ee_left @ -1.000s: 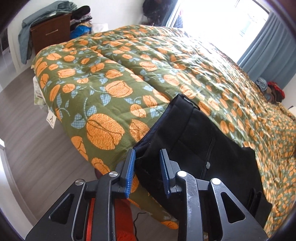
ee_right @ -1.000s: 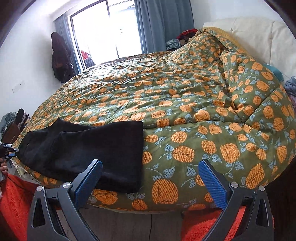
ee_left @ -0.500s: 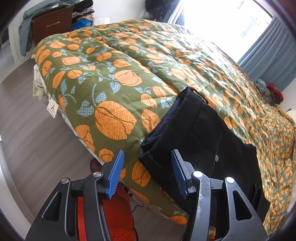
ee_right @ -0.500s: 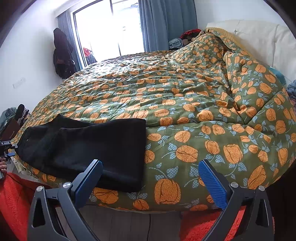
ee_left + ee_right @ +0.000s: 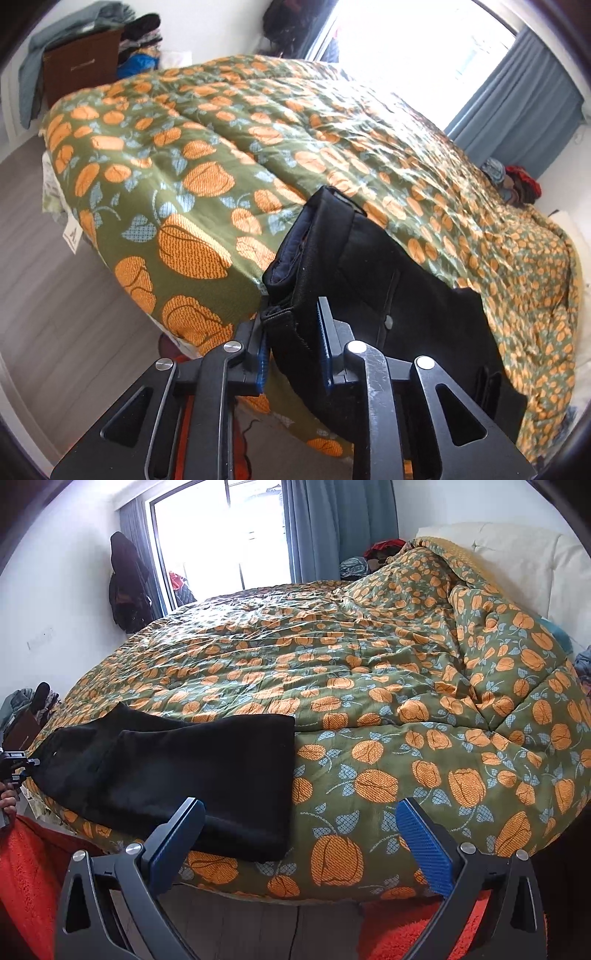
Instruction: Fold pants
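Bed (image 5: pixel 369 686) fills both views, covered by a green quilt (image 5: pixel 207 155) with orange flower print. Cream headboard (image 5: pixel 517 557) at the far right in the right wrist view, blue curtains (image 5: pixel 332 528) and bright window behind. Brown dresser (image 5: pixel 79 70) with piled clothes at the bed's far corner in the left wrist view, grey wood floor (image 5: pixel 44 302) below.

Black pants (image 5: pixel 192 768) lie folded lengthwise along the near edge of the bed, on the quilt, legs ending mid-edge, waist end toward my left side. In the left wrist view the pants (image 5: pixel 388 280) waistband corner is lifted off the quilt edge.

My left gripper (image 5: pixel 291 349) is closing, blue pads pinching the waistband corner between them, cloth bunched in the gap. My right gripper (image 5: pixel 299 845) is spread wide, nothing between the pads, held in front of the bed edge just beside the pants' leg end, not touching it. Orange fuzzy sleeve (image 5: pixel 33 867) low in the right wrist view.
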{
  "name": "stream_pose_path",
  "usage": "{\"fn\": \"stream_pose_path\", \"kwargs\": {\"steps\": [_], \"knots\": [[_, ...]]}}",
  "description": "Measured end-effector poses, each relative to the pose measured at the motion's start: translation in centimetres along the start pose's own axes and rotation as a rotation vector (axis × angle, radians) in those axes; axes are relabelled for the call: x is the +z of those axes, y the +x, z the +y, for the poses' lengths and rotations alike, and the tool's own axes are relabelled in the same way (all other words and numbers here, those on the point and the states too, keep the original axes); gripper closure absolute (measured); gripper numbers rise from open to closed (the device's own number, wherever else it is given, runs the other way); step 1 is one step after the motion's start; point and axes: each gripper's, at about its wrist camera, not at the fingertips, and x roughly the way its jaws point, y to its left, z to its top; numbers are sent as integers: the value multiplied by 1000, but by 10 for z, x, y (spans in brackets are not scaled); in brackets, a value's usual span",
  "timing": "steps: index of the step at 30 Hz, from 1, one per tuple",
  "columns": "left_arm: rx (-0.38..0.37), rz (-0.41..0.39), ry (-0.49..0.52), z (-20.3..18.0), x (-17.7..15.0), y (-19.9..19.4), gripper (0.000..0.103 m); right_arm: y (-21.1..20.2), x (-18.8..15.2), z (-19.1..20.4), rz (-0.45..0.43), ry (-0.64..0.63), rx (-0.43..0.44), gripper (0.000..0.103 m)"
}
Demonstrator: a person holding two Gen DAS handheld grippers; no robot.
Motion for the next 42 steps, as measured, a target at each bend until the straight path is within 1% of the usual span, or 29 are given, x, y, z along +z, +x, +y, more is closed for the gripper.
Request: {"fn": "stream_pose_path", "kwargs": {"steps": [1, 3, 6, 8, 10, 13, 16, 17, 18, 19, 21, 22, 23, 24, 26, 27, 28, 29, 30, 31, 33, 34, 35, 36, 37, 38, 39, 40, 42], "knots": [[-4, -22, 43, -12, -1, -11, 86, 0, 0, -2, 0, 7, 1, 1], [-76, -70, 128, -43, -2, -41, 86, 0, 0, -6, -1, 23, 2, 1], [-128, -150, 324, -107, -9, -83, 86, 0, 1, -9, -4, 40, 5, 1], [-153, -183, 439, -153, -19, -100, 86, 1, 2, -9, -6, 45, 8, 1], [-217, -180, 516, -196, -35, -108, 87, 0, 3, -8, -11, 44, 14, 1], [-320, -141, 639, -265, -76, -106, 88, -1, 4, -7, -17, 41, 17, 1], [-366, -74, 766, -331, -135, -88, 87, -1, 3, -7, -17, 42, 18, 1], [-371, -25, 809, -351, -156, -75, 83, -1, 3, -8, -16, 46, 18, 1], [-378, 43, 854, -367, -177, -60, 73, -1, 3, -9, -15, 50, 18, 1], [-375, 117, 892, -380, -198, -44, 71, -1, 3, -10, -14, 54, 18, 1], [-337, 197, 946, -386, -228, -31, 71, -3, 2, -12, -14, 60, 17, 1], [-351, 212, 948, -383, -232, -33, 71, -4, 1, -13, -16, 63, 17, 1], [-386, 208, 939, -376, -229, -41, 63, -6, 0, -14, -18, 65, 17, 1], [-411, 190, 929, -369, -221, -51, 47, -8, -1, -15, -21, 66, 18, 1], [-399, 96, 894, -351, -190, -67, 29, -12, -4, -19, -24, 68, 20, 1], [-369, 51, 862, -342, -166, -68, 26, -11, -5, -21, -21, 70, 20, 1], [-326, 21, 821, -330, -144, -65, 26, -10, -6, -23, -14, 75, 22, 1], [-273, 13, 767, -315, -123, -57, 26, -7, -6, -26, -4, 84, 28, 1], [-224, 16, 713, -301, -105, -45, 29, -5, -6, -29, 5, 95, 39, 1], [-177, 22, 668, -285, -94, -33, 36, -3, -5, -30, 8, 106, 55, 1], [-98, 74, 637, -263, -92, -5, 62, -3, 0, -28, -2, 133, 124, 1], [-89, 124, 646, -257, -101, 10, 68, -3, 3, -25, -7, 155, 182, 1], [-98, 181, 675, -255, -119, 22, 77, 1, 8, -20, -3, 182, 245, 1], [-108, 211, 728, -256, -142, 29, 84, 7, 13, -13, 13, 209, 309, 1], [-99, 197, 795, -259, -165, 31, 90, 16, 18, -4, 39, 233, 379, 1], [-82, 162, 859, -266, -185, 28, 100, 28, 24, 6, 78, 255, 451, 1], [-64, 132, 910, -270, -195, 24, 103, 42, 30, 17, 131, 277, 523, 1], [-58, 129, 928, -273, -197, 20, 103, 58, 34, 27, 190, 302, 588, 1], [-91, 156, 890, -269, -191, 20, 103, 91, 38, 44, 300, 364, 678, 3]]}}
